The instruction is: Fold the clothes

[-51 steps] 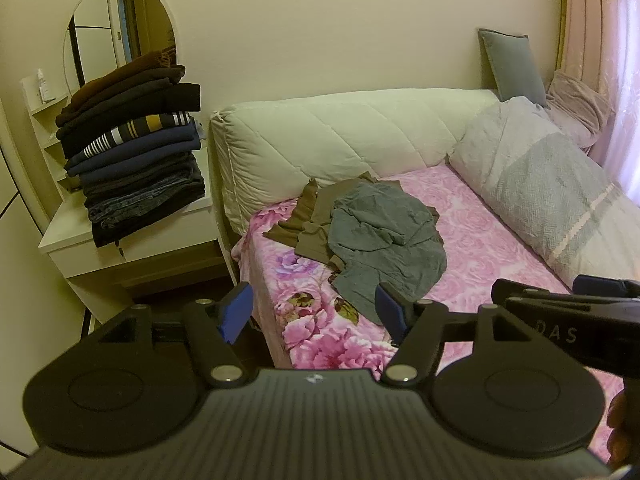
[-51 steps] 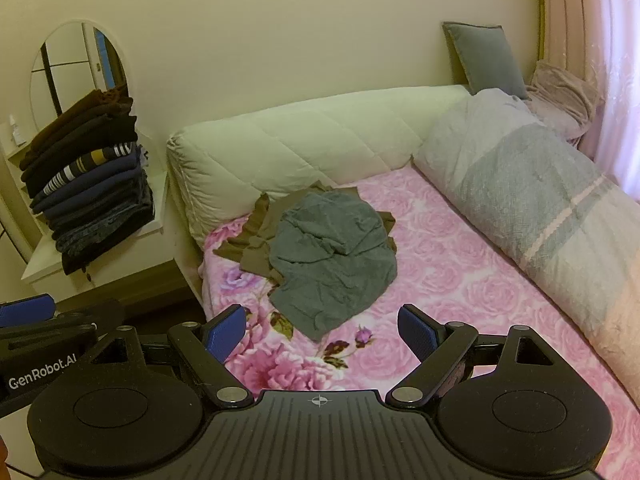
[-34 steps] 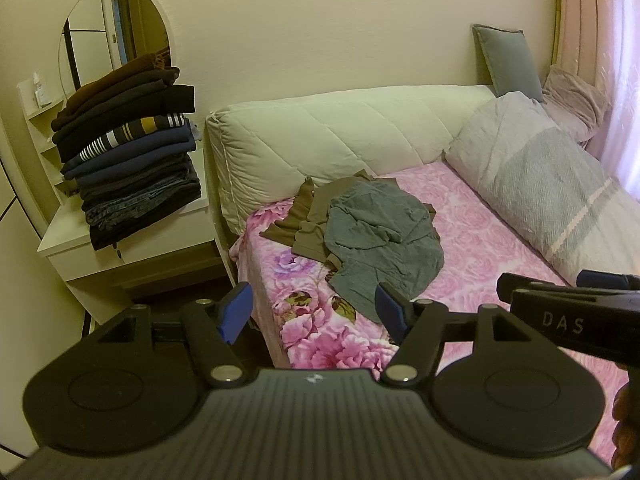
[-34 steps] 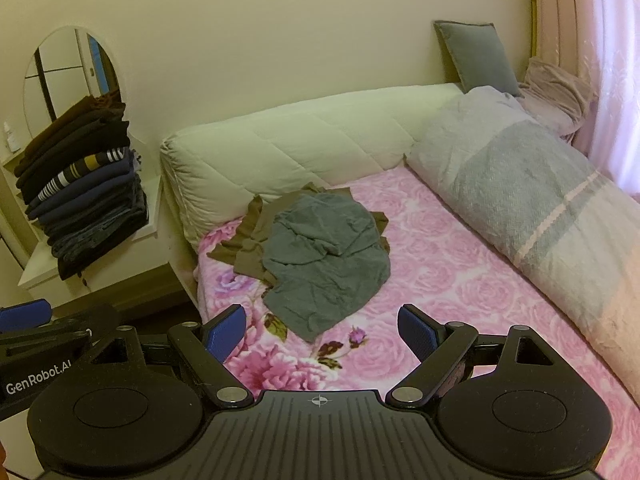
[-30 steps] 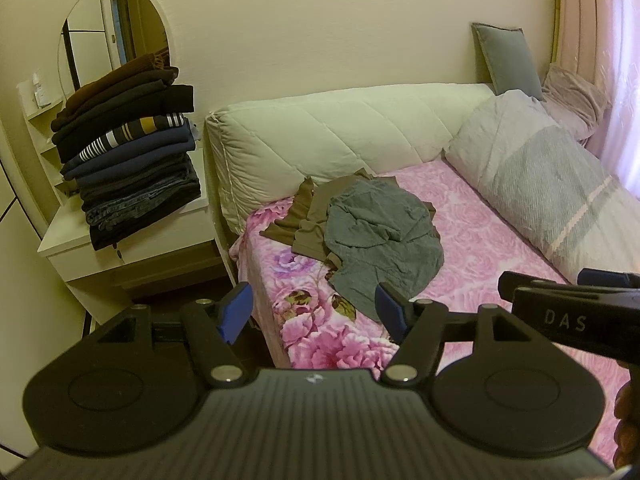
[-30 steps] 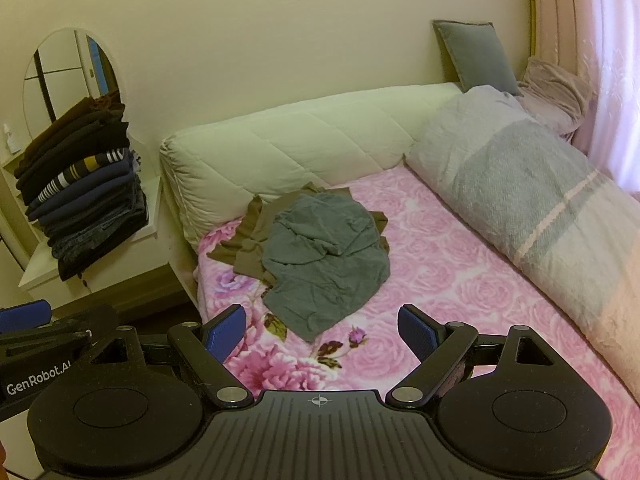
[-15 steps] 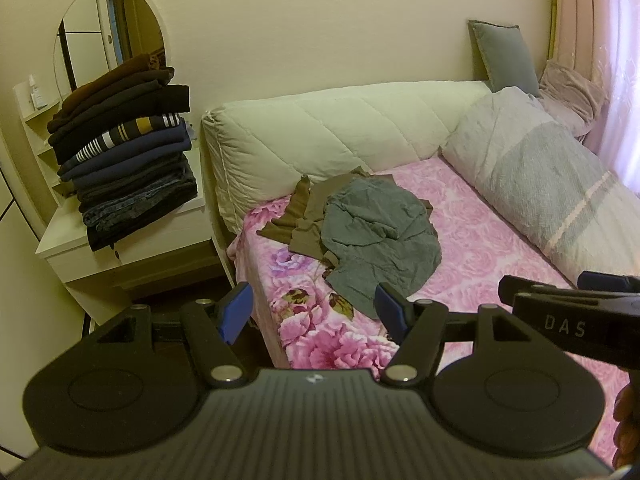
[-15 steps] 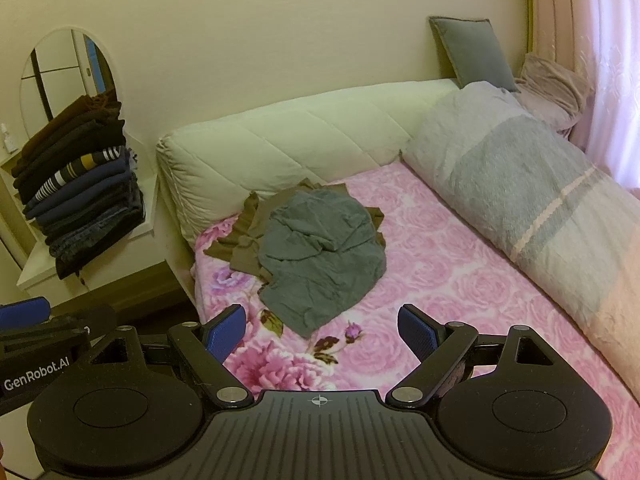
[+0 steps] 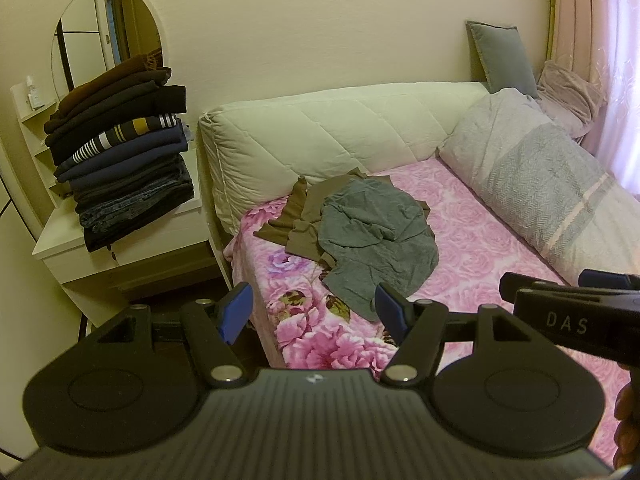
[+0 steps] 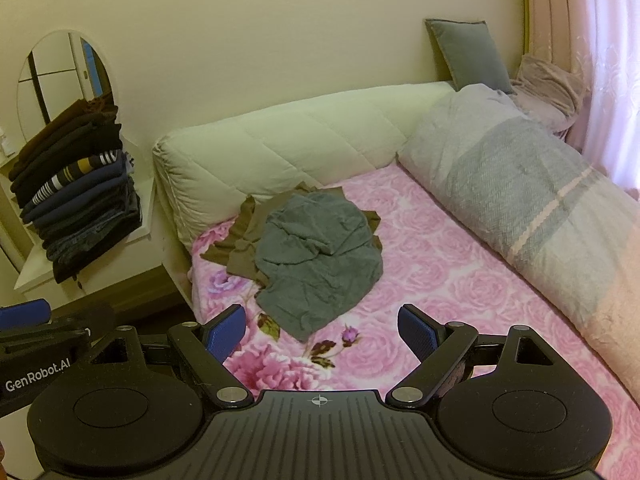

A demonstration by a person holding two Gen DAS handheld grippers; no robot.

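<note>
Bed (image 9: 472, 248): grey shirt (image 9: 380, 240) over brown garment (image 9: 304, 220); folded stack (image 9: 124, 152) left; my left gripper (image 9: 312, 312) and right gripper (image 10: 320, 330) released, empty.

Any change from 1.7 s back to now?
Barely. Both views slid slightly: the bed and clothes pile drifted a little left and up in frame, most of it early on. Nothing grabbed or released. Left gripper and right gripper are open and empty as before; the grey garment lies on the brown one, and the folded stack is untouched.
</note>
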